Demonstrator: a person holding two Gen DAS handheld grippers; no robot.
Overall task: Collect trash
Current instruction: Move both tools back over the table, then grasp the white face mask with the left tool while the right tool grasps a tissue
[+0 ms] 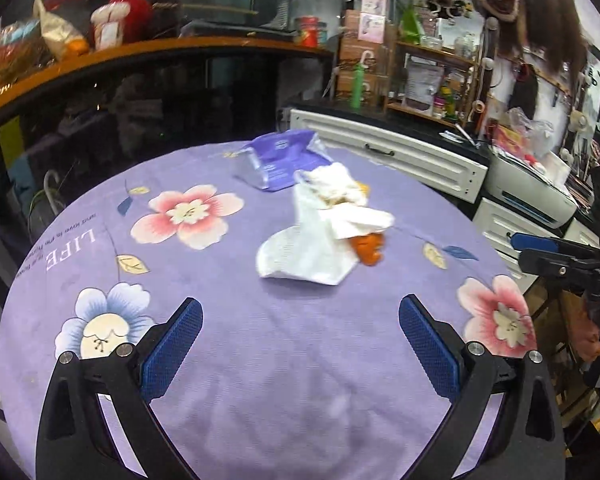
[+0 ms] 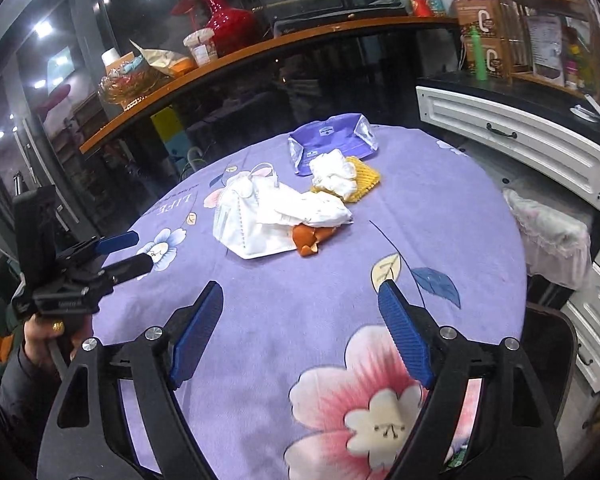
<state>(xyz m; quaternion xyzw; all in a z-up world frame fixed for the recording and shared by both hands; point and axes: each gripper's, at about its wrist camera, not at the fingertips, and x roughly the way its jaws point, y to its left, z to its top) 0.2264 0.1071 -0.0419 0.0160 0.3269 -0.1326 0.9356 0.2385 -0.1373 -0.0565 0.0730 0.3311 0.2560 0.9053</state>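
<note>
A small heap of trash lies mid-table on the purple flowered cloth [image 1: 228, 380] [image 2: 440, 208]. It holds a white face mask [image 1: 296, 256] [image 2: 252, 224], a flat tissue [image 2: 312, 210] over it, orange peel [image 1: 368, 250] [image 2: 310, 242], a crumpled tissue [image 1: 338, 184] [image 2: 334, 174] and a yellow foam net [image 2: 366, 178]. A purple packet [image 1: 278, 158] [image 2: 328, 140] lies behind them. My left gripper [image 1: 300, 308] [image 2: 126, 254] is open short of the mask, nothing between its fingers. My right gripper [image 2: 300, 292] [image 1: 540, 250] is open too, empty, nearer the table's edge.
A dark glass counter with a wooden top [image 2: 260, 48] curves behind the table. White drawer units [image 1: 384, 156] [image 2: 512, 136] and a printer [image 1: 528, 188] stand to the right. A lace-covered seat [image 2: 548, 232] stands against the table's right edge. A hand [image 2: 52, 332] holds the left gripper.
</note>
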